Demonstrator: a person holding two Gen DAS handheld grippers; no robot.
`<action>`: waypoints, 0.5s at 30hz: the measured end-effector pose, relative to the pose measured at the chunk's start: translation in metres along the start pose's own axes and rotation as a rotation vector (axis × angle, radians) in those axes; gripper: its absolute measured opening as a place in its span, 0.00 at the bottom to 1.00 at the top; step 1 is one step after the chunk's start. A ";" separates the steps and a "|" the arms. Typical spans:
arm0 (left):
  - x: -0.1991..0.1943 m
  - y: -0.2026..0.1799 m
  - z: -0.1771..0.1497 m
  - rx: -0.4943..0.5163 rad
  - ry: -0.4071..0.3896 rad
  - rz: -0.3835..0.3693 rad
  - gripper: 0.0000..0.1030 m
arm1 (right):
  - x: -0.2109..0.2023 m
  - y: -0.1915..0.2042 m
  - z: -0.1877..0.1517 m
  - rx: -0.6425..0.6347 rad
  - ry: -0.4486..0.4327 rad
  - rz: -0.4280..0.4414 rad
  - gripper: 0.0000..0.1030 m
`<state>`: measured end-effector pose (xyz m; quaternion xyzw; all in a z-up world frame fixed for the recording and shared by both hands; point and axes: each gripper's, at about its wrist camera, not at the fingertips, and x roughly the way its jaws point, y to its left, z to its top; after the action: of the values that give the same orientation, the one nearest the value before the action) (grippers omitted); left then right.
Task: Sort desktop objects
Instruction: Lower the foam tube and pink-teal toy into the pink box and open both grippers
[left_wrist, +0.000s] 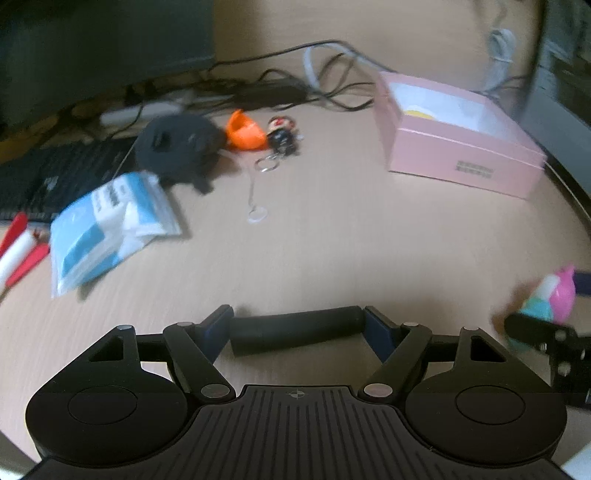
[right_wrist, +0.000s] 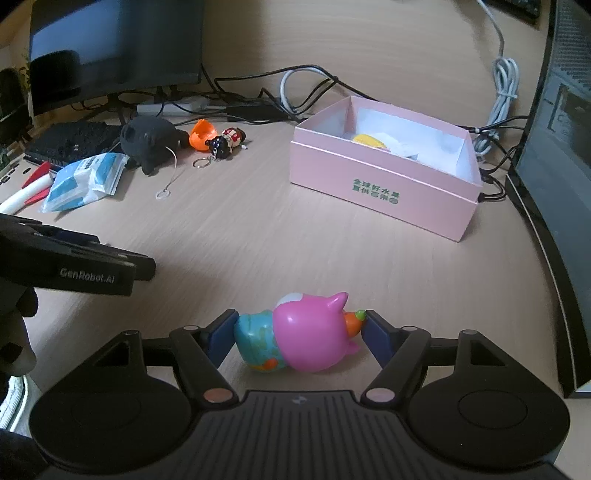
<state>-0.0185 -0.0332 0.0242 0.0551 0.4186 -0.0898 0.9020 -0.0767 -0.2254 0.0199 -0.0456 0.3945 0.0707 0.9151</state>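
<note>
My left gripper (left_wrist: 297, 328) is shut on a black cylinder (left_wrist: 297, 328), held crosswise between its fingers above the desk. My right gripper (right_wrist: 299, 332) is shut on a pink and teal toy figure (right_wrist: 306, 332), lying sideways between the blue pads; the toy also shows in the left wrist view (left_wrist: 554, 299). An open pink box (right_wrist: 384, 184) stands ahead on the right, also in the left wrist view (left_wrist: 461, 147), with a yellow object (right_wrist: 365, 140) and white paper inside. The left gripper's body (right_wrist: 74, 266) shows at the left of the right wrist view.
At the back left lie a black plush toy (right_wrist: 151, 142), an orange piece (right_wrist: 201, 134), a doll keychain (right_wrist: 227, 142), a blue-white packet (right_wrist: 85, 179), red-white pens (right_wrist: 33, 184) and a keyboard (right_wrist: 70, 142). Monitors (right_wrist: 114, 48) and cables (right_wrist: 303, 85) line the back; a dark screen (right_wrist: 554, 184) stands right.
</note>
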 end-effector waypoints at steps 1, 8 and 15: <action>-0.004 -0.002 0.000 0.025 -0.011 -0.011 0.78 | -0.003 -0.001 0.001 -0.003 -0.001 -0.002 0.71; -0.033 -0.015 0.005 0.188 -0.098 -0.124 0.78 | -0.036 -0.016 0.010 -0.002 -0.027 -0.034 0.71; -0.049 -0.022 0.037 0.209 -0.183 -0.234 0.79 | -0.070 -0.017 0.023 0.046 -0.125 -0.128 0.71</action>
<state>-0.0266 -0.0556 0.0851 0.0910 0.3269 -0.2416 0.9091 -0.1051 -0.2454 0.0876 -0.0451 0.3342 0.0055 0.9414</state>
